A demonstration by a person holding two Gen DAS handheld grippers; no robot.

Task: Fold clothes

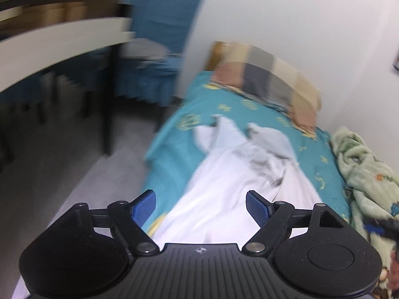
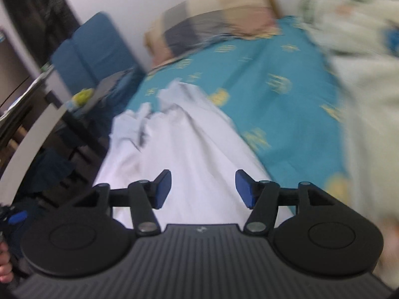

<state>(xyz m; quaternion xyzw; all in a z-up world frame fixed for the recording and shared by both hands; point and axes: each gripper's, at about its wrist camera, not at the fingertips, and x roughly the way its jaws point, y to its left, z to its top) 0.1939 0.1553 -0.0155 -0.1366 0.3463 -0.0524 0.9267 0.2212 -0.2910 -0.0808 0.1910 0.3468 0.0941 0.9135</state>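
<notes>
We are holding both tools, left tool (image 1: 200,205) and right tool (image 2: 203,189), open and empty above the white garment (image 1: 224,186), which is lying rumpled along the bed (image 1: 174,129) below the pillow (image 1: 269,82); most folding is seemingly remaining.

We note a bed with a teal patterned sheet (image 1: 219,99), a checked pillow (image 1: 269,82) at its head against the white wall (image 1: 286,12), a pale green blanket (image 1: 369,174) bunched alongside, and a blue-covered chair (image 1: 162,37) beside a dark-legged bench (image 1: 62,39).
</notes>
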